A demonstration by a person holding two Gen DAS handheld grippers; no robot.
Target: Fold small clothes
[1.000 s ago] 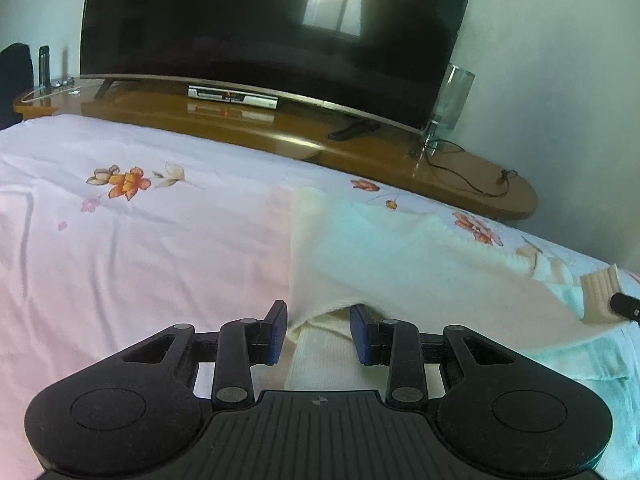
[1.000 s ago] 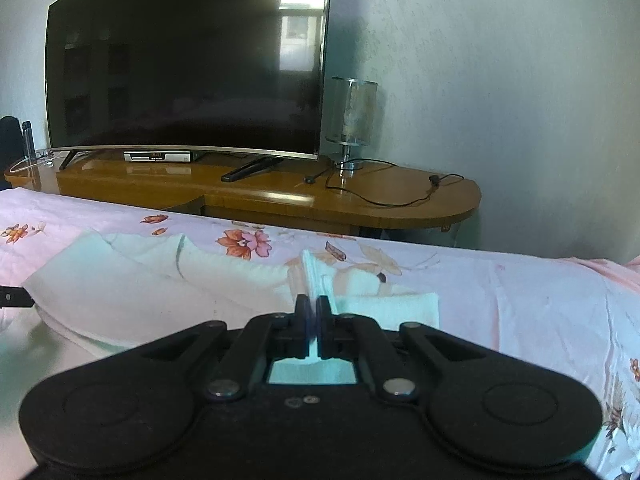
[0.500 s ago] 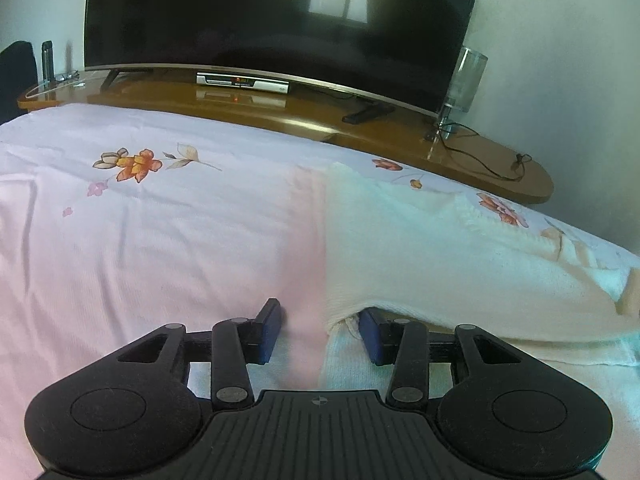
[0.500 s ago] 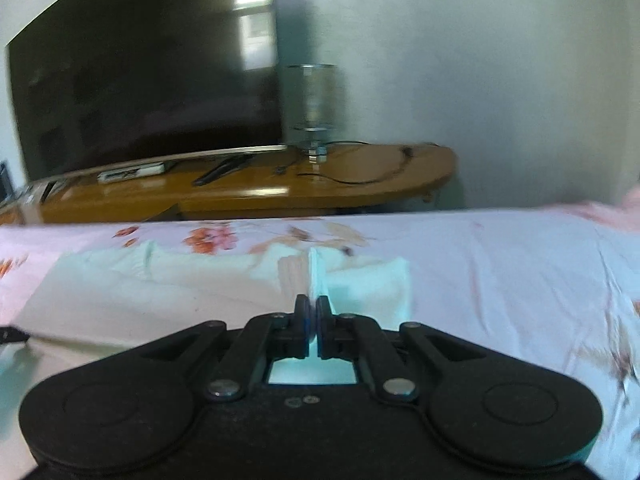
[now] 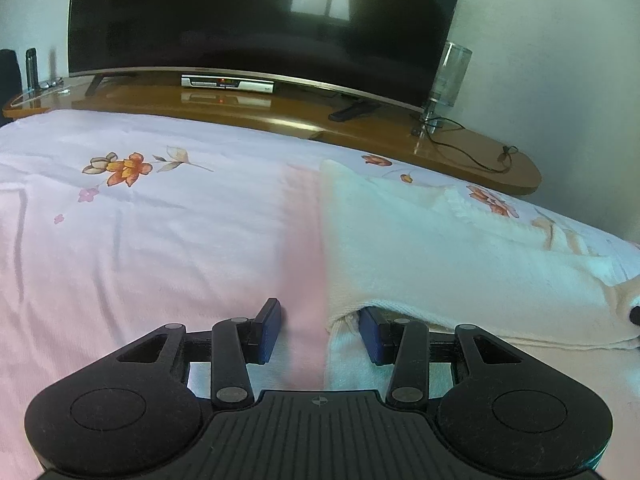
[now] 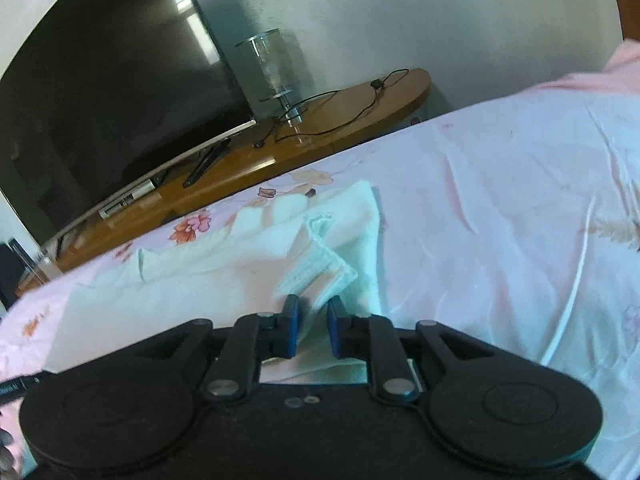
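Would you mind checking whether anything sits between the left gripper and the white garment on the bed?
Nothing visible does. The left gripper lies right at the garment's folded corner, jaws open, with the corner already between them and only bare bedsheet beside it.

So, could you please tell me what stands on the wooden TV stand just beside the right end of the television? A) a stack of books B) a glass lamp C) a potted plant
B: a clear glass lamp stands on the wooden stand beside the television.
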